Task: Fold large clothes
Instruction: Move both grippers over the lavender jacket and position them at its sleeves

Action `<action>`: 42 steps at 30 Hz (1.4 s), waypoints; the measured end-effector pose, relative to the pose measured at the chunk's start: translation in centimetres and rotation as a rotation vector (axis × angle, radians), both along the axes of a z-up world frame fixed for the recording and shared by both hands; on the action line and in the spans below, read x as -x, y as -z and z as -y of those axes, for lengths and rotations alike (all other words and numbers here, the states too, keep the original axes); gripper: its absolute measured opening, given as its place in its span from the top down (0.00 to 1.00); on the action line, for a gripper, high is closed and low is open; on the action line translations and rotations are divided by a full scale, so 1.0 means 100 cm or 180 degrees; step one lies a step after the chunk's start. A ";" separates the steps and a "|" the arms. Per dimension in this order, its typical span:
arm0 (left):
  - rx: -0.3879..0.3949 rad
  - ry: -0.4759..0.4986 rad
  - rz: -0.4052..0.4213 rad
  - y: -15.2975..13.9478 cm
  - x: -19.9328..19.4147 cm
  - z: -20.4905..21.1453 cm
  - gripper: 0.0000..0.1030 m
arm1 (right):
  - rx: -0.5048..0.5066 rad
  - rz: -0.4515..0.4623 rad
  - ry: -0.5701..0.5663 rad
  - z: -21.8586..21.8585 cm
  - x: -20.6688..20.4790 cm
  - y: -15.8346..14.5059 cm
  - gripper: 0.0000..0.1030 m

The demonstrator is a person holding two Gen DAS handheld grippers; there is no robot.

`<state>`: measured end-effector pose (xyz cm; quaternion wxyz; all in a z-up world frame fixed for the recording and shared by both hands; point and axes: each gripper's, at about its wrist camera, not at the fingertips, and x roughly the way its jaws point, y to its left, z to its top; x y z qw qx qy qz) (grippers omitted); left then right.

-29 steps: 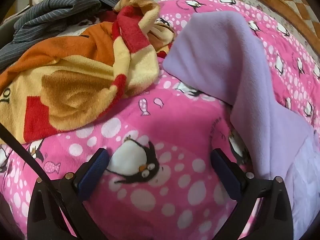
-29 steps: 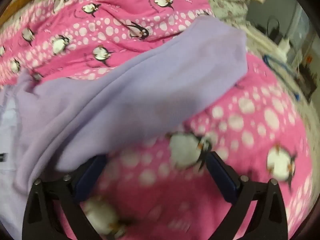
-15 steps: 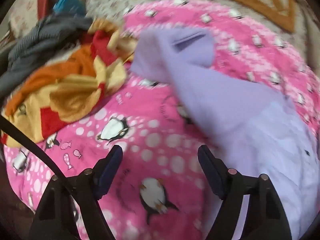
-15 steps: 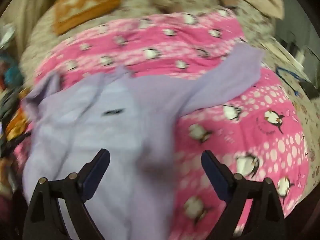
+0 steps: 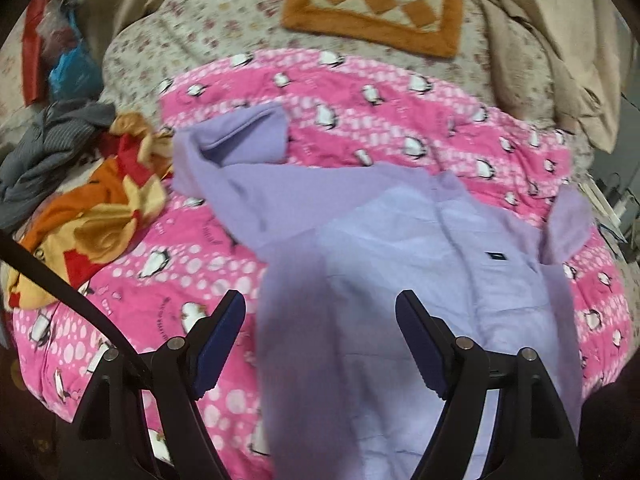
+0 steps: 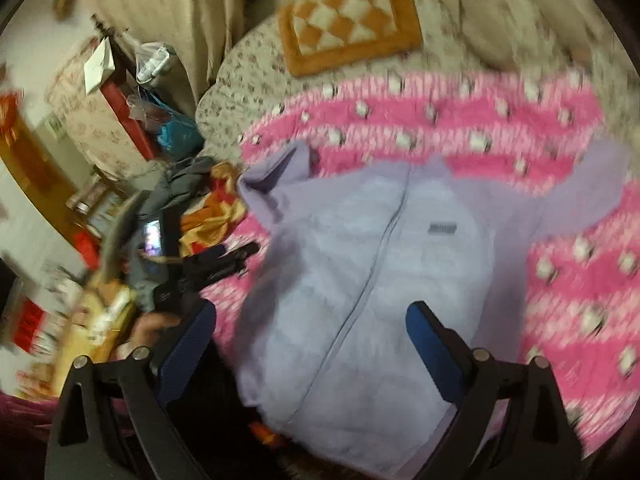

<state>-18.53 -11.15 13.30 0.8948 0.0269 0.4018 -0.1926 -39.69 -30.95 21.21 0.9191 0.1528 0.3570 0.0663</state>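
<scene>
Now both grippers hang above the bed with the jaws spread wide and nothing between them, so the step in hand looks like picking where to take hold for the first fold. Going left to right: at the left edge of the pink penguin blanket (image 5: pixel 360 92) sits a heap of other clothes (image 5: pixel 92 200), orange, yellow and grey, just beside the jacket's left sleeve (image 5: pixel 236 152). That sleeve runs out toward the heap with its cuff turned back. The left gripper (image 5: pixel 320 344) hovers over the jacket's lower left side. The lilac jacket (image 5: pixel 420 264) lies front up in the middle of the blanket, zip closed as far as I can tell, hem toward the near edge. The right gripper (image 6: pixel 312 344) hovers over its lower front. The right sleeve (image 6: pixel 592 184) reaches toward the blanket's right edge. To do this well, pinch each sleeve near the cuff, bring it flat across the chest, and keep the left one free of the heap
</scene>
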 end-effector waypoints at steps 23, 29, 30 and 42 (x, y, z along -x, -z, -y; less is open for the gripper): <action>-0.0217 -0.0101 0.0071 0.048 -0.054 0.071 0.51 | 0.0728 -0.0197 0.0653 0.036 -0.179 0.111 0.04; -0.0239 -0.0160 -0.0108 0.074 -0.073 0.073 0.51 | 0.0699 -0.0138 0.0701 0.039 -0.201 0.140 0.04; -0.0262 -0.0164 -0.0136 0.079 -0.075 0.072 0.51 | 0.0695 -0.0163 0.0701 0.039 -0.203 0.144 0.04; -0.0240 -0.0193 -0.0188 0.081 -0.082 0.069 0.51 | 0.0697 -0.0353 0.0628 0.040 -0.218 0.174 0.04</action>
